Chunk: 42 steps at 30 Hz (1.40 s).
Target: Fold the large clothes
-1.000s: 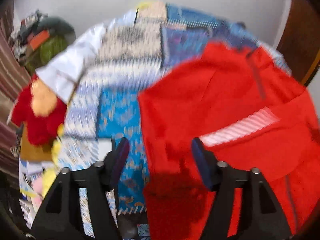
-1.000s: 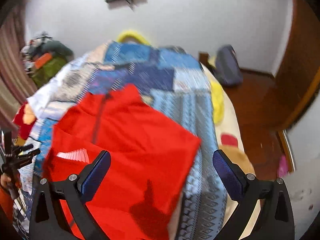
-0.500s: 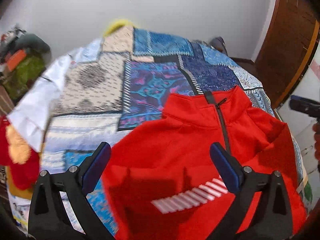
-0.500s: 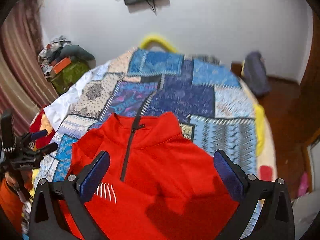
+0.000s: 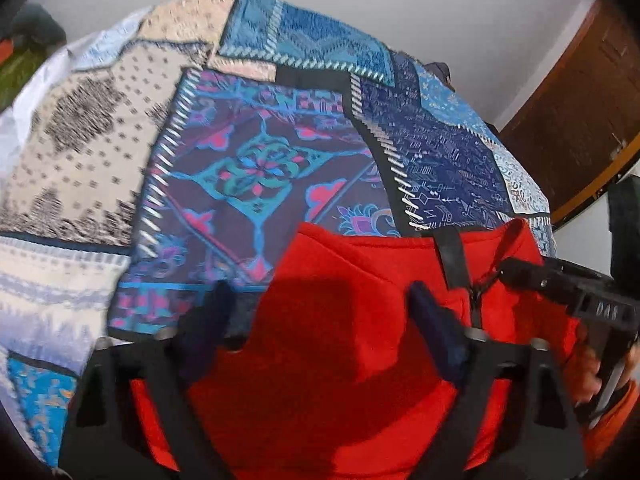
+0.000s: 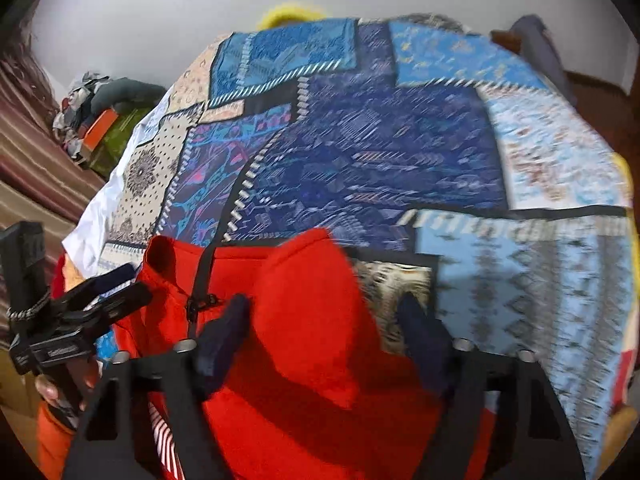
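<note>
Both grippers' jaws, parted, straddle the red pullover's (image 5: 340, 360) shoulders.

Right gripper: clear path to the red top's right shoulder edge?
Probably yes. The right gripper is open and straddles the red top's shoulder edge, nothing between. The left gripper is off at the far side.

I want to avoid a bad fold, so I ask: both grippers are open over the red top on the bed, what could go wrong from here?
1. The red zip top looks already doubled near the collar; the left gripper may pinch only the upper layer.
2. The right gripper sits at the garment's edge and could also catch the patchwork bedcover.
3. The two grippers are close together and might collide.
</note>
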{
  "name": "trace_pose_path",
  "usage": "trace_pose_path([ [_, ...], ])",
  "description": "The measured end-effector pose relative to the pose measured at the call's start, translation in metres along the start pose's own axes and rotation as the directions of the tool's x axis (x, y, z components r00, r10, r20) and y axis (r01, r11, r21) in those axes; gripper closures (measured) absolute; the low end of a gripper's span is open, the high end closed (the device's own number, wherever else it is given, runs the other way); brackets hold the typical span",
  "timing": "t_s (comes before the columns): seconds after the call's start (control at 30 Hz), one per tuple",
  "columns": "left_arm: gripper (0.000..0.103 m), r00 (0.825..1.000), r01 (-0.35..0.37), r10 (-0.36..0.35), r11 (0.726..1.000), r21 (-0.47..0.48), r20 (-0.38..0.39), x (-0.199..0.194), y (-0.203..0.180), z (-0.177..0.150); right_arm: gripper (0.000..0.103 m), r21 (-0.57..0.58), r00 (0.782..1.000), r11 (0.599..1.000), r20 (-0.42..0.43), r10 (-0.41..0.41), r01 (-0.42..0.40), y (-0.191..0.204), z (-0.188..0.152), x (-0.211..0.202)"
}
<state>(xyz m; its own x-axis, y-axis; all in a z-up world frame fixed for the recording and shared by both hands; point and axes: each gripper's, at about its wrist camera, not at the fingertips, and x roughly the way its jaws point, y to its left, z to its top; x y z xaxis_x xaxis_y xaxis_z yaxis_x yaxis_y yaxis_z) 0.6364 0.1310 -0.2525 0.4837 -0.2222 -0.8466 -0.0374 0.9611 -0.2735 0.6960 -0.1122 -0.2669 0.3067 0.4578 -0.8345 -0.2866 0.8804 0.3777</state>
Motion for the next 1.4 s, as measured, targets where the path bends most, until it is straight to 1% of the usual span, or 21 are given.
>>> trace_pose_path([
  [0.03,0.036,1.0,0.008,-0.008,1.0,-0.006,-0.004,0.004,-0.001,0.0,0.051,-0.035,1.0,0.999,0.028,-0.002,0.003,0.007,-0.002,0.0],
  [0.07,0.04,1.0,0.0,0.0,1.0,-0.01,0.007,0.005,-0.002,-0.002,0.055,-0.061,0.999,0.998,0.035,-0.003,0.005,0.011,-0.004,-0.001],
  [0.13,0.069,1.0,-0.005,0.005,1.0,-0.006,0.029,0.003,-0.007,-0.005,0.077,-0.101,0.999,0.995,0.046,-0.014,0.019,0.021,-0.009,-0.004],
  [0.2,0.082,0.999,-0.006,0.006,1.0,0.001,0.039,-0.005,-0.013,-0.007,0.084,-0.125,0.998,0.992,0.056,-0.012,0.019,0.028,-0.015,-0.01],
  [0.23,0.085,0.999,-0.009,0.008,1.0,0.01,0.048,-0.013,-0.017,-0.01,0.085,-0.136,0.998,0.991,0.066,-0.01,0.019,0.033,-0.018,-0.016],
  [0.3,0.085,0.997,-0.022,0.019,0.999,0.048,0.069,-0.029,-0.027,-0.015,0.086,-0.154,0.997,0.988,0.078,-0.018,0.03,0.043,-0.025,-0.027],
  [0.33,0.085,0.995,-0.041,0.032,0.995,0.087,0.092,-0.042,-0.034,-0.02,0.087,-0.169,0.995,0.985,0.092,-0.025,0.04,0.051,-0.03,-0.037],
  [0.4,0.085,0.988,-0.074,0.052,0.985,0.156,0.142,-0.069,-0.046,-0.032,0.088,-0.187,0.994,0.982,0.108,-0.008,0.029,0.059,-0.039,-0.054],
  [0.43,0.085,0.987,-0.077,0.05,0.982,0.172,0.153,-0.08,-0.05,-0.038,0.088,-0.19,0.993,0.982,0.119,0.006,0.017,0.064,-0.044,-0.065],
  [0.53,0.085,0.984,-0.05,0.016,0.98,0.191,0.176,-0.12,-0.054,-0.06,0.088,-0.214,0.988,0.977,0.149,0.032,0.001,0.078,-0.064,-0.098],
  [0.6,0.085,0.981,-0.05,0.008,0.975,0.217,0.192,-0.142,-0.058,-0.078,0.088,-0.23,0.986,0.973,0.158,0.052,-0.015,0.086,-0.081,-0.119],
  [0.7,0.085,0.981,-0.049,0.002,0.969,0.241,0.193,-0.162,-0.065,-0.104,0.088,-0.244,0.985,0.969,0.157,0.073,-0.033,0.095,-0.11,-0.145],
  [0.73,0.085,0.982,-0.043,-0.004,0.969,0.242,0.189,-0.169,-0.067,-0.118,0.088,-0.253,0.985,0.967,0.159,0.066,-0.024,0.098,-0.121,-0.152],
  [0.8,0.085,0.984,-0.054,0.01,0.967,0.25,0.176,-0.175,-0.071,-0.139,0.088,-0.272,0.987,0.962,0.152,0.049,-0.006,0.105,-0.144,-0.16],
  [0.87,0.085,0.986,-0.057,0.015,0.966,0.253,0.168,-0.179,-0.072,-0.157,0.088,-0.266,0.991,0.964,0.129,0.044,-0.008,0.108,-0.168,-0.165],
  [0.9,0.085,0.988,-0.045,0.008,0.969,0.242,0.152,-0.18,-0.071,-0.17,0.088,-0.257,0.992,0.966,0.119,0.047,-0.015,0.107,-0.177,-0.166],
  [1.0,0.086,0.995,-0.023,0.0,0.974,0.226,0.103,-0.178,-0.07,-0.195,0.088,-0.214,0.996,0.976,0.08,0.051,-0.033,0.104,-0.212,-0.166],
  [1.17,0.085,0.999,-0.033,0.024,0.973,0.228,0.045,-0.17,-0.069,-0.241,0.088,-0.203,1.0,0.979,0.025,0.018,-0.012,0.101,-0.254,-0.16],
  [1.3,0.085,0.998,-0.066,0.066,0.964,0.258,0.008,-0.161,-0.071,-0.273,0.088,-0.221,1.0,0.975,-0.004,0.006,-0.007,0.103,-0.283,-0.16],
  [1.4,0.085,0.996,-0.086,0.089,0.959,0.269,-0.001,-0.159,-0.069,-0.288,0.087,-0.256,0.999,0.966,-0.009,-0.039,0.036,0.109,-0.302,-0.159],
])
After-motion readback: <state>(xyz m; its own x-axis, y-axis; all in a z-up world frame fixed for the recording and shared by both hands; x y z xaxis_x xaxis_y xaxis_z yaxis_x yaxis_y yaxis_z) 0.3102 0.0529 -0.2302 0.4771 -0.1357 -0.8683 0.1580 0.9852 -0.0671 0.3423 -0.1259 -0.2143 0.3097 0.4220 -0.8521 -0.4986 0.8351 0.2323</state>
